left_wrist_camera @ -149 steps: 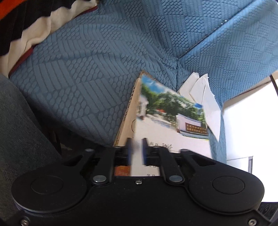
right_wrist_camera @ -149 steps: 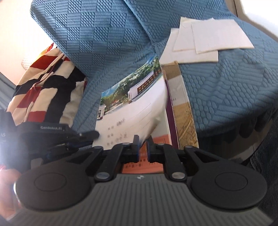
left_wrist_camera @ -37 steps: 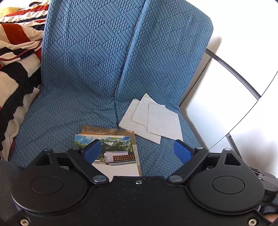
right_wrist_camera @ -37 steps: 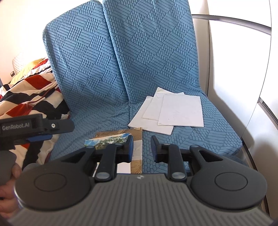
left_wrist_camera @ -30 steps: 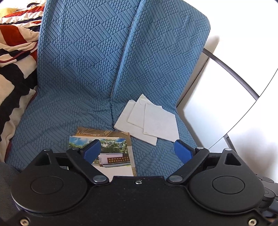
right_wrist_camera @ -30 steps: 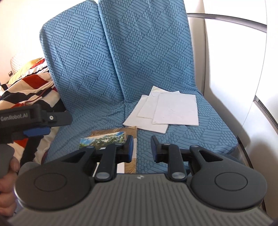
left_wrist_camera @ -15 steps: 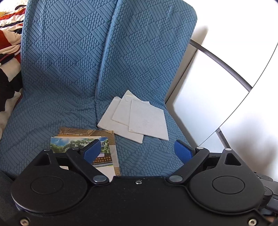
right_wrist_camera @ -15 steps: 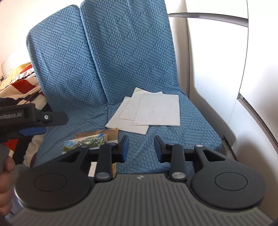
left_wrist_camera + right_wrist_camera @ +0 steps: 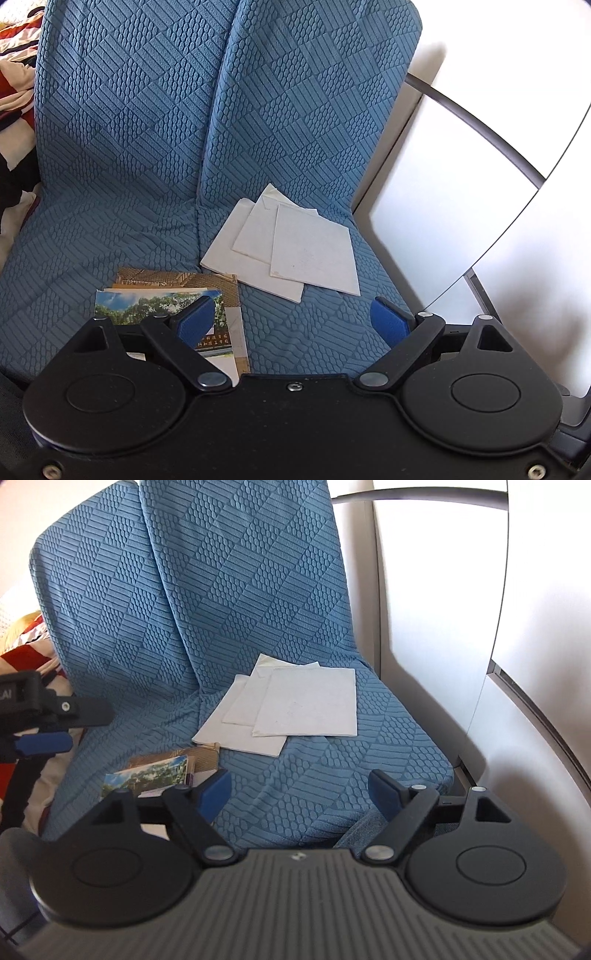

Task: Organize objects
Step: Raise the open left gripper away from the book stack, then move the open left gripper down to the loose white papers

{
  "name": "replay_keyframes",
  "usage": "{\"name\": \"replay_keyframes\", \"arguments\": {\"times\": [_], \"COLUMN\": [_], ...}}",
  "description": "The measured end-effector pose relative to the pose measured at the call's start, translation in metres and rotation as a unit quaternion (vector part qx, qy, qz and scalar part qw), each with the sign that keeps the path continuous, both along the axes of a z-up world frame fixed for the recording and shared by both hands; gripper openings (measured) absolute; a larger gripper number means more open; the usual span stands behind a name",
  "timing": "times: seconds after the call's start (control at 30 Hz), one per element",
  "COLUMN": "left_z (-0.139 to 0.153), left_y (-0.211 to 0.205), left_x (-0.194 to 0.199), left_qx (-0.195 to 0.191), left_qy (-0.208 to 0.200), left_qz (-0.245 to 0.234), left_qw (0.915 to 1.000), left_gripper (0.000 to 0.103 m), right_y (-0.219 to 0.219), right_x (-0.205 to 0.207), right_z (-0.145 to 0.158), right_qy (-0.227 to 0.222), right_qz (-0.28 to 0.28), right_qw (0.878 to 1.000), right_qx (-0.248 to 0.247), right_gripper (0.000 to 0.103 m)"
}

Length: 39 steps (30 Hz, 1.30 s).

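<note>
Three overlapping white paper sheets [image 9: 295,251] [image 9: 295,709] lie on the right seat of a blue textured sofa [image 9: 129,147] [image 9: 258,590]. A stack of booklets [image 9: 162,299] [image 9: 159,771], the top one with a photo cover, lies flat on the seat to their left. My left gripper [image 9: 291,321] hangs open and empty, its left pad over the booklets' corner. It also shows at the left edge of the right wrist view as the left gripper [image 9: 70,727]. My right gripper [image 9: 301,794] is spreading its jaws wide above the seat front, with nothing between them.
A red, white and black striped blanket [image 9: 14,74] [image 9: 26,653] lies at the sofa's left. A white wall panel with a dark curved rail [image 9: 461,184] [image 9: 443,627] borders the sofa on the right. The seat's front edge [image 9: 369,823] drops off just beyond my right fingers.
The right gripper's jaws went from a narrow gap to wide apart. Both views slid right, bringing the white sheets toward the centre. The booklets both grippers held earlier now lie on the seat.
</note>
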<state>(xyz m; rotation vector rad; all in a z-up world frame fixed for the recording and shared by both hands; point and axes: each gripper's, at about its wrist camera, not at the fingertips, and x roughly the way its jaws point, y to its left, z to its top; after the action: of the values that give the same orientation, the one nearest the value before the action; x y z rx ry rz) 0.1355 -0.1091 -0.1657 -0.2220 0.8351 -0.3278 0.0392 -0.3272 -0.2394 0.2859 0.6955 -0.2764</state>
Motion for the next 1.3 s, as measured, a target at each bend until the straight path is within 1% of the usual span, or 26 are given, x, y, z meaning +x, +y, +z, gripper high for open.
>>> {"name": "replay_keyframes", "arguments": {"times": [0.07,0.1,0.17,0.23,0.4,0.47,0.6,0.77,0.9,1.0,1.1,1.2,1.27,1.3], "left_z": [-0.003,-0.005,-0.008,-0.011,-0.020,-0.026,-0.038,-0.051,-0.060,-0.068,-0.077,-0.086,-0.093,-0.096], "left_y": [-0.001,-0.002,-0.003,-0.007,-0.021,-0.025,-0.029,-0.036,-0.041,-0.045,-0.049,-0.051,-0.054,-0.056], "left_x": [0.004,0.005,0.007,0.010,0.022,0.028,0.042,0.060,0.075,0.086,0.097,0.108,0.117,0.121], "left_qx": [-0.004,-0.006,-0.011,-0.011,0.001,-0.004,-0.017,-0.005,0.001,0.006,0.009,-0.009,-0.015,-0.016], "left_qy": [0.006,0.007,0.005,0.003,0.005,0.009,0.020,0.026,0.031,0.036,0.042,0.046,0.055,0.057], "left_qz": [-0.004,-0.007,-0.008,-0.011,-0.017,-0.019,-0.015,-0.010,-0.007,-0.007,-0.007,-0.016,-0.019,-0.019], "left_qw": [1.0000,0.9999,0.9999,0.9999,0.9998,0.9998,0.9995,0.9996,0.9995,0.9993,0.9990,0.9988,0.9982,0.9980], "left_gripper": [0.093,0.096,0.101,0.102,0.102,0.102,0.102,0.102,0.102,0.102,0.101,0.095,0.092,0.089], "right_y": [-0.002,-0.003,-0.004,-0.006,-0.014,-0.019,-0.026,-0.038,-0.051,-0.056,-0.062,-0.065,-0.066,-0.066], "right_x": [0.002,0.004,0.007,0.008,0.016,0.020,0.026,0.035,0.045,0.052,0.062,0.071,0.078,0.083], "right_z": [-0.004,-0.005,-0.008,-0.010,-0.024,-0.030,-0.039,-0.057,-0.068,-0.074,-0.080,-0.085,-0.088,-0.089], "right_qy": [0.005,0.007,0.009,0.009,0.010,0.017,0.014,0.019,0.022,0.018,0.015,0.005,-0.005,-0.005], "right_qz": [-0.005,-0.007,-0.006,0.001,-0.007,-0.013,-0.017,-0.024,-0.028,-0.029,-0.029,-0.026,-0.025,-0.025], "right_qw": [1.000,1.000,1.000,1.000,1.000,0.999,1.000,0.999,0.999,0.999,0.999,1.000,1.000,1.000], "right_qx": [-0.006,-0.010,-0.022,-0.023,-0.023,-0.024,-0.022,-0.022,0.005,0.010,0.014,0.014,0.011,0.009], "right_gripper": [0.091,0.094,0.094,0.094,0.094,0.094,0.094,0.094,0.093,0.093,0.093,0.093,0.087,0.082]}}
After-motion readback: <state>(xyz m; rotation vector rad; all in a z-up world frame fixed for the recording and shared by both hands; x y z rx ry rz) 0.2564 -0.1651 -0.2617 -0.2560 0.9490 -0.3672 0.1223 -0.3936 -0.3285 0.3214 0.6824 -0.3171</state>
